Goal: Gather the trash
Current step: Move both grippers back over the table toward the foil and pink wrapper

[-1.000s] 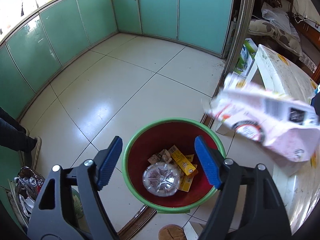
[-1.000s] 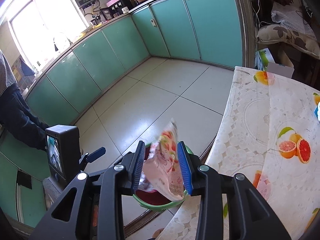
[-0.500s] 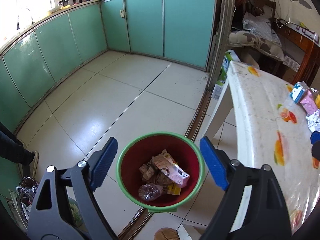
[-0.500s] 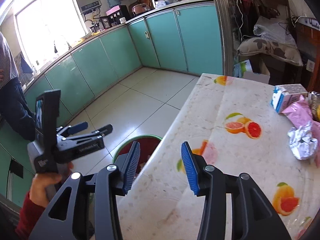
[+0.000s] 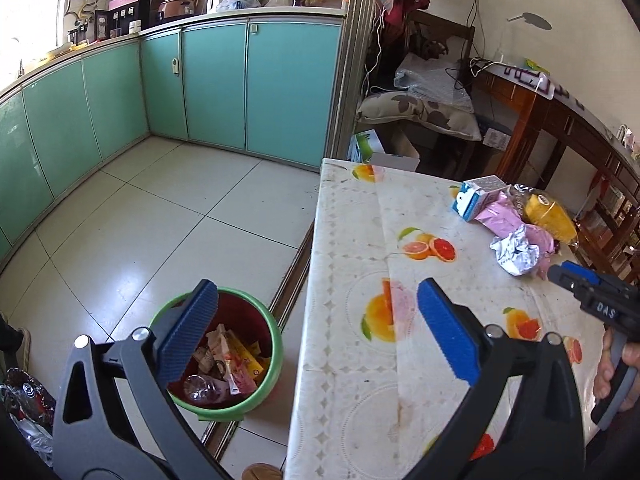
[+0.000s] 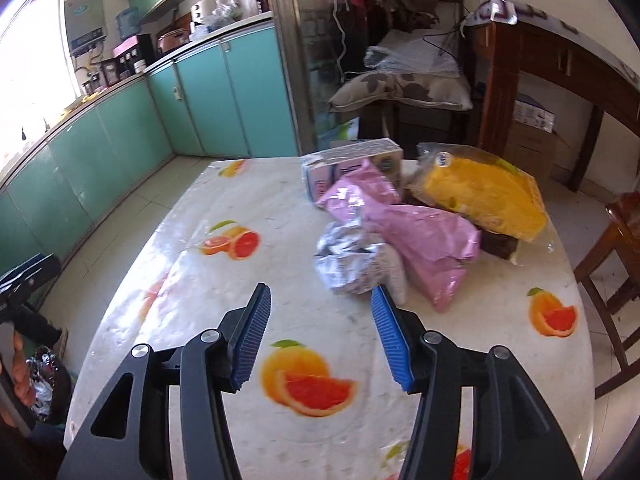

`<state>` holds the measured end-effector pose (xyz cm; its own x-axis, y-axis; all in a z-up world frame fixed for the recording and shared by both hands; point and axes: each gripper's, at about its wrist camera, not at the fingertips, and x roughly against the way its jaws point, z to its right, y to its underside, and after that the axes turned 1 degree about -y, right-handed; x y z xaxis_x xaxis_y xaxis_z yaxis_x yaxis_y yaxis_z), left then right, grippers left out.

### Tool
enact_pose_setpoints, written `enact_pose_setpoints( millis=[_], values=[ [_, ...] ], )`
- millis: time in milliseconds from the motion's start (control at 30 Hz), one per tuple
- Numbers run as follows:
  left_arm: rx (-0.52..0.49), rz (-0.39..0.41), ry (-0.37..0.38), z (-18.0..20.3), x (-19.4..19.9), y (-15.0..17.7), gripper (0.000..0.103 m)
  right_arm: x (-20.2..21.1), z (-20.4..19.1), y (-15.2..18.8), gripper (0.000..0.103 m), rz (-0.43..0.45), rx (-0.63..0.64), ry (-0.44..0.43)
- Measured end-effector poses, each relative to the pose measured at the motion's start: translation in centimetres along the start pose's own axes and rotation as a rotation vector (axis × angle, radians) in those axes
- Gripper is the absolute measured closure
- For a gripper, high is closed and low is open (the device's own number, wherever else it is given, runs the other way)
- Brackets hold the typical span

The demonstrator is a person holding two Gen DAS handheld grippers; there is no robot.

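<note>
Bin: the green-rimmed red bin (image 5: 262,394) stands on the tiled floor just beside the table's near corner; inside lie crumpled wrappers (image 5: 230,354), pink and yellow ones, and a clear plastic bottle (image 5: 198,388) on its side.

Table: a fruit-print cloth covers the table (image 6: 192,264); the trash sits bunched at its far end.

Trash heap: a crumpled foil ball (image 6: 348,258) is nearest, touching a pink bag (image 6: 420,236) behind it; a small carton (image 6: 352,162) lies at the back, a yellow packet (image 6: 480,194) to the right.

Left gripper (image 5: 318,334): held above the gap between bin and table edge, blue pads spread wide, nothing between them.

Right gripper (image 6: 320,338): low over the tablecloth, aimed at the heap, jaws parted and empty; its right pad sits just before the foil ball. A hand (image 5: 614,364) grasps its handle.

Long axes: the pink bag runs from the carton diagonally toward the near right; the yellow packet slants much the same way.
</note>
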<state>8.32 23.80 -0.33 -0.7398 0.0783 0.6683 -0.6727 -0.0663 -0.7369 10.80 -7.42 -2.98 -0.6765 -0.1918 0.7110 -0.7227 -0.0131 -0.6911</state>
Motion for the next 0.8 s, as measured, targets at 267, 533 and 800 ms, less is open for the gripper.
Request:
enact_pose_setpoints(
  millis=[267,533,800],
  values=[
    [-0.054,-0.059,0.011,2.1,-2.0,1.5,0.005,-5.7,3.3,-2.3,0.038,-0.112,-0.028,-0.059],
    [-0.105,-0.082,0.027,3.1,-2.4,2.0,0.005,-2.2,0.4,0.2,0.049,-0.205,0.082,-0.445],
    [-0.162,-0.086,0.105,7.7,-2.6,1.8,0.005,0.1,8.6,-3.7,0.03,-0.032,-0.019,-0.114]
  ],
)
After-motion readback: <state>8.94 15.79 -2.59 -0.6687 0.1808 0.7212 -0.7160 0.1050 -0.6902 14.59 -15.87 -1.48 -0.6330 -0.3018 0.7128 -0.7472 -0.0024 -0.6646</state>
